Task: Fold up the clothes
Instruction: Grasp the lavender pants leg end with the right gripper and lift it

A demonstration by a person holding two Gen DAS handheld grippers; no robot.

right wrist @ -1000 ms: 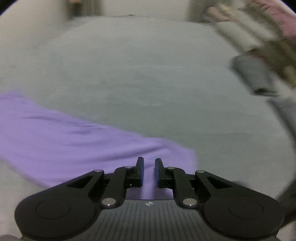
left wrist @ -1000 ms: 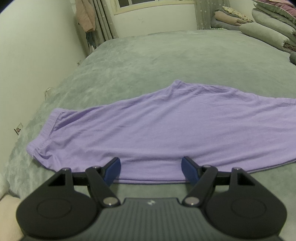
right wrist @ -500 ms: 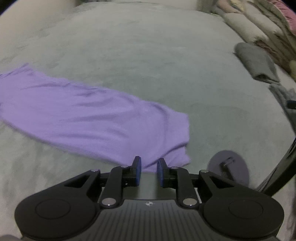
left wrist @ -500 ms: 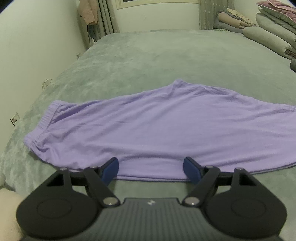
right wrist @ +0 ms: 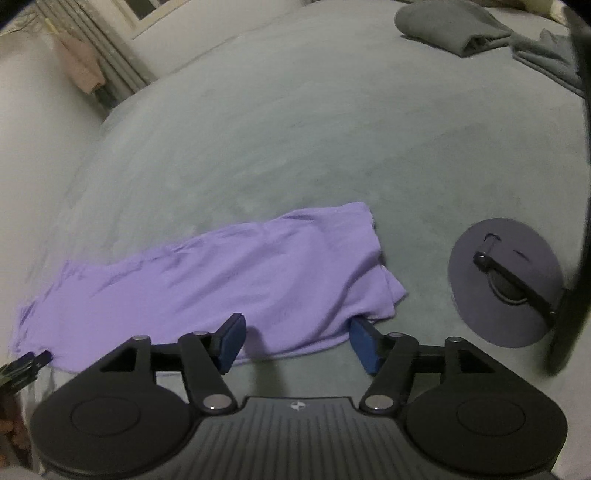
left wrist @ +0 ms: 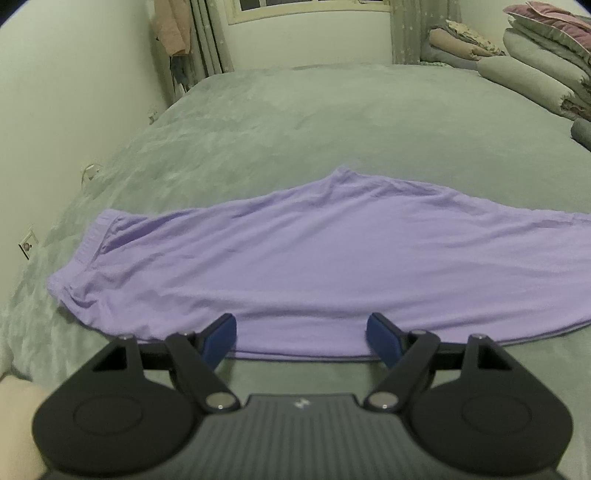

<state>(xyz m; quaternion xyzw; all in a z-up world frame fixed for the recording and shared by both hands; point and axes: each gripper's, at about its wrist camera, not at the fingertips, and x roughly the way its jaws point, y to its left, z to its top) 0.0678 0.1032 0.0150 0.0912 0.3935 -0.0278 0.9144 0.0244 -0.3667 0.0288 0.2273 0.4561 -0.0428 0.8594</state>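
Observation:
A lilac pair of trousers (left wrist: 314, 258) lies flat across the grey-green bed (left wrist: 332, 118), waistband at the left. My left gripper (left wrist: 301, 338) hovers open over the garment's near edge, its blue pads clear of the cloth. In the right wrist view the leg end of the trousers (right wrist: 258, 273) lies rumpled at the hem. My right gripper (right wrist: 295, 341) is low over that hem and its jaws are opening; the near edge of the cloth lies between the pads, which do not press on it.
A round grey base with a black stand (right wrist: 506, 288) rests on the bed right of the hem. Folded grey clothes (right wrist: 454, 26) lie farther back. Stacked bedding (left wrist: 535, 62) sits at the far right, a wall (left wrist: 55, 110) runs along the left.
The right gripper went from nearly shut to wide apart, rolled and slid along the trouser leg to the hem. The left gripper stayed over the near edge.

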